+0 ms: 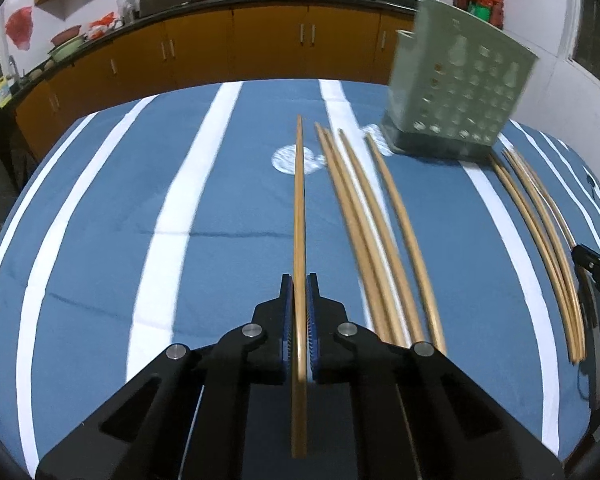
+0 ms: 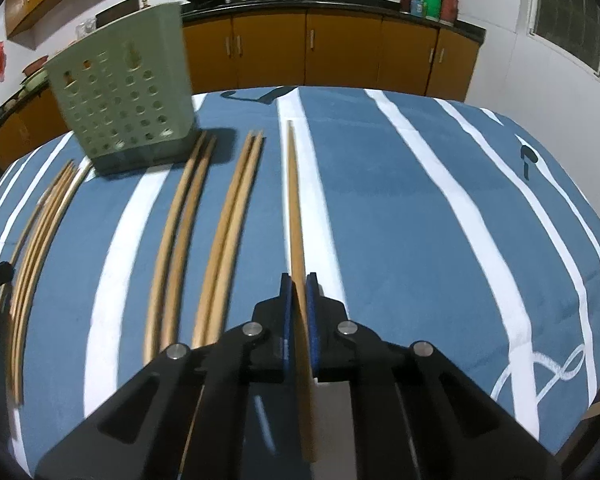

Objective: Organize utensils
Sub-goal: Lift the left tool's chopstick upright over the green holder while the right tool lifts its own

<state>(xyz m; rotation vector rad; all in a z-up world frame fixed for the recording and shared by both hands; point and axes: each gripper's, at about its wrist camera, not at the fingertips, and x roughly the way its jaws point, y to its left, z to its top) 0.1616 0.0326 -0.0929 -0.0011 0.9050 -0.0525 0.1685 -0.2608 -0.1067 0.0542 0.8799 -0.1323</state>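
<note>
Left wrist view: the left gripper (image 1: 299,280) is clenched on one bamboo chopstick (image 1: 299,200), which runs forward between the jaws, gripped well back along its length. Judged light, stiff and smooth, it may pivot or slip unless held nearer mid-length. More loose chopsticks (image 1: 364,232) lie on the striped blue tablecloth (image 1: 100,240), in front of the green perforated utensil holder (image 1: 456,92).

Right wrist view: the right gripper (image 2: 299,280) grasps a second chopstick (image 2: 294,200) the same way. It is slender, tan and tapered. The holder (image 2: 124,100) stands ahead to the left, with paired chopsticks (image 2: 232,220) lying beside it.
</note>
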